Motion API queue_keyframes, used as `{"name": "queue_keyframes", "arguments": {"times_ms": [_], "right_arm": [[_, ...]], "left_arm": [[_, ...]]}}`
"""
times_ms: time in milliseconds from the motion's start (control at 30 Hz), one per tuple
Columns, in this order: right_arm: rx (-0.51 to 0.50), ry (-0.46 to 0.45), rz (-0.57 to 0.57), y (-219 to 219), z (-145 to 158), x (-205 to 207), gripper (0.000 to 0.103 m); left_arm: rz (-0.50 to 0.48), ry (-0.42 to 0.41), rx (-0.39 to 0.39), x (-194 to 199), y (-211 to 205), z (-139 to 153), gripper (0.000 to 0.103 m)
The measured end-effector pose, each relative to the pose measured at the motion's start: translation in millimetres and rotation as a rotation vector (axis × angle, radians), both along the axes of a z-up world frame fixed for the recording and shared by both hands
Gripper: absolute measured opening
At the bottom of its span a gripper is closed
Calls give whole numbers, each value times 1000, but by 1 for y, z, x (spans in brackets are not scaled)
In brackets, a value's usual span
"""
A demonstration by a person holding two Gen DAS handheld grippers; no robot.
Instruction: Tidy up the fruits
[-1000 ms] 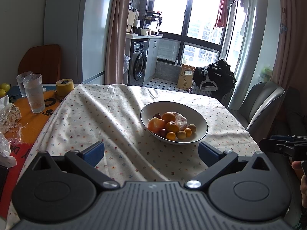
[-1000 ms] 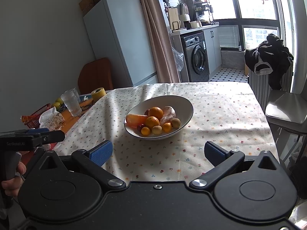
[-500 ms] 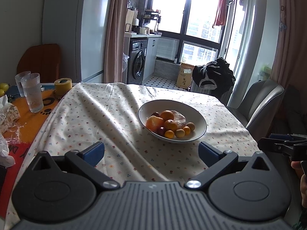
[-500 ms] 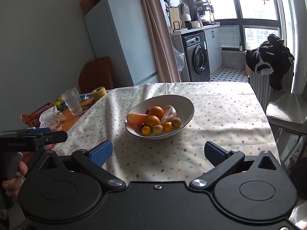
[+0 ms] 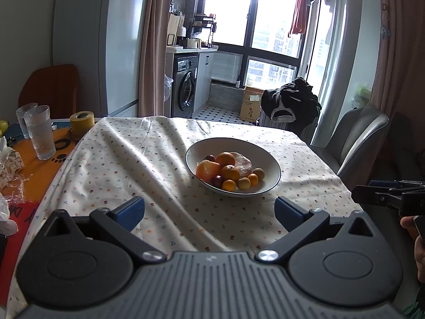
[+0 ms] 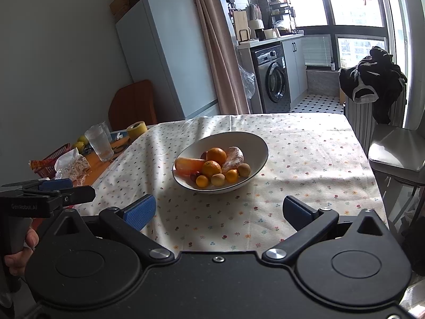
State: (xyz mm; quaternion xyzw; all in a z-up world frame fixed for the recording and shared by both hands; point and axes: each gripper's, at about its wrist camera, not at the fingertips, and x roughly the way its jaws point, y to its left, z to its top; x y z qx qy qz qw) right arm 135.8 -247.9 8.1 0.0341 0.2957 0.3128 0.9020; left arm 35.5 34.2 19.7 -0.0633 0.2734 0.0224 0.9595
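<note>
Both empty: left gripper [image 5: 209, 210] wide open, right gripper [image 6: 219, 211] likewise. You aim at white ceramic bowl [image 6: 255, 143]; pick top round orange [image 6: 216, 156], approach from above, squeeze gently.

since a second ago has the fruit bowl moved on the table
No. The fruit bowl sits at the same place on the floral tablecloth, the same way off the yellow tape roll. Its small drift in the left wrist view comes from the camera.
</note>
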Motion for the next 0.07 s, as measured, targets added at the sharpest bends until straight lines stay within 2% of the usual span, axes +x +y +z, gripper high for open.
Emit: {"name": "queue_keyframes", "arguments": {"times_ms": [67], "right_arm": [[-1,1,1,0,0,0,103]], "left_arm": [[-1,0,0,0,0,0,103]]}}
